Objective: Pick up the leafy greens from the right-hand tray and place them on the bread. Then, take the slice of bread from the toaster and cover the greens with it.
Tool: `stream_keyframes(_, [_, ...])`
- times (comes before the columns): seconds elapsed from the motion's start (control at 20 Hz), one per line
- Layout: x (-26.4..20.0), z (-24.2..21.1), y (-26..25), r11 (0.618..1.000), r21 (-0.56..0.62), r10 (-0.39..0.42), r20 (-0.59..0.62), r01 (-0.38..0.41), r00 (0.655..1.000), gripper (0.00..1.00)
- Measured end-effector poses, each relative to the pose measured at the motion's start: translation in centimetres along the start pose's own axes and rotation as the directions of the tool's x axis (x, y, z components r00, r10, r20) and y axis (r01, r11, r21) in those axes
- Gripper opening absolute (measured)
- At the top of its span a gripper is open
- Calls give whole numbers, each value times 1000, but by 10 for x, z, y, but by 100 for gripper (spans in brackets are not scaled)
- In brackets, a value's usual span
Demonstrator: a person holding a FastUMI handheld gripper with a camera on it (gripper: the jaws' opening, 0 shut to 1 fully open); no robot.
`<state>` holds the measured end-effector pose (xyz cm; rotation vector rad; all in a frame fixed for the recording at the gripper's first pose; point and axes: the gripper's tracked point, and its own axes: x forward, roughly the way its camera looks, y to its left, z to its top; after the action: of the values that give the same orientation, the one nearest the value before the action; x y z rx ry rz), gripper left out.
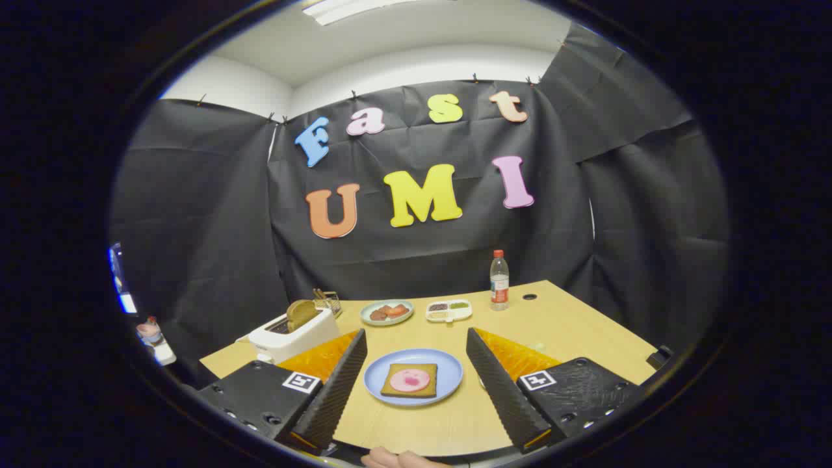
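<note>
Hand-held gripper point(416, 377): fingers spread, empty, framing the bread point(409, 380) as target.
Divided tray point(448, 311): greens lie beyond, unpicked.

A plate point(448, 385) sits on the table point(585, 338) at lower centre, between the gripper point(416, 344) fingers, bearing a bread slice point(393, 388) topped by a round meat slice point(409, 380). Left and behind stands a toaster point(292, 335) with bread point(301, 312) in its slot. Further back, centre, lie a dish point(387, 312), then a divided tray point(449, 311), then a bottle point(498, 280) rightward
</note>
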<state>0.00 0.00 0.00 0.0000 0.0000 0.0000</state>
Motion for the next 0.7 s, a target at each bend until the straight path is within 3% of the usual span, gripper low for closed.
stream_keyframes(0.7, [-8, 14, 14, 995, -92, -21, 43, 25, 999, 95])
